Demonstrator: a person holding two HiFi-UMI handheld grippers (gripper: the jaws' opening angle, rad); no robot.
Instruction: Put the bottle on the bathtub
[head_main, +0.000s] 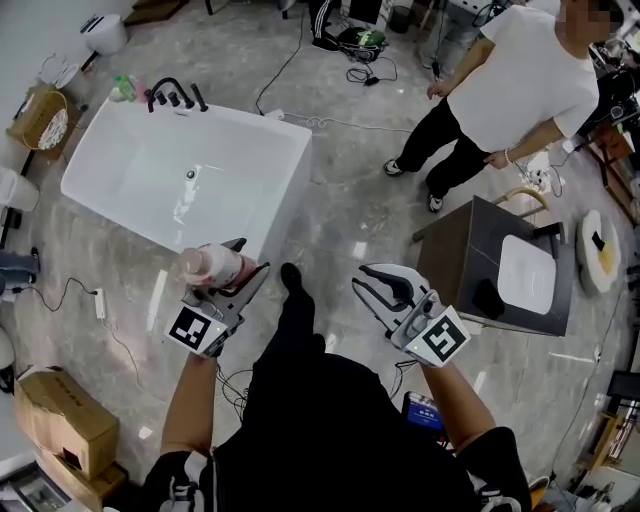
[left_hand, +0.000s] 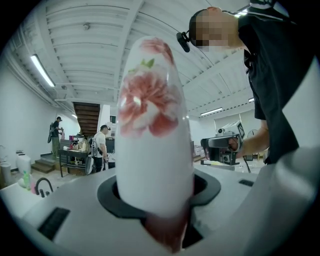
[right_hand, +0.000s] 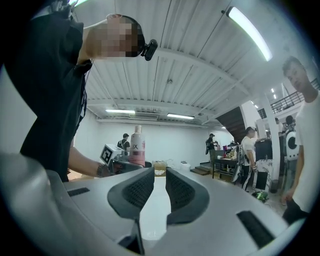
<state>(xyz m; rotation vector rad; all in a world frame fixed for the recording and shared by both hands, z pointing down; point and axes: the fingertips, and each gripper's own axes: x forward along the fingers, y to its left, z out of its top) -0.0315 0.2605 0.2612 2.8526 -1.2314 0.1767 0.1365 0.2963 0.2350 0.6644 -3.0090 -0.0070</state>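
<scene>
The room was a big workshop with a grey stone floor (head_main: 340, 215), cables (head_main: 360, 72) lying on it, and a person (head_main: 510, 95) in a white shirt standing near a dark cabinet (head_main: 465, 245). The white bathtub (head_main: 290, 195) stood at the upper left of the head view, with a black tap (head_main: 175, 95) at its far end.

We held the bottle (head_main: 210, 266) in the left tongs (head_main: 243, 266), in the air just beside the near corner of the bathtub but not yet over its rim. In the left gripper view the two jaws pinched the lower part of the bottle, and its white body with a pink flower rose tall before the camera. The right tongs (head_main: 362, 282) were empty. Their jaws were a little apart, with only the floor seen between them, and they were well apart from the bathtub.

We judged that the placing was not yet begun. The danger was in the rim. It looked narrow and glossy, so a bottle set down off its middle could tip into the bathtub or fall to the floor. The hold was low on a tall, smooth bottle, so the bottle could lean or slip in the jaws if we moved fast. If we opened the jaws before the bottom sat flat, the bottle would probably topple.
</scene>
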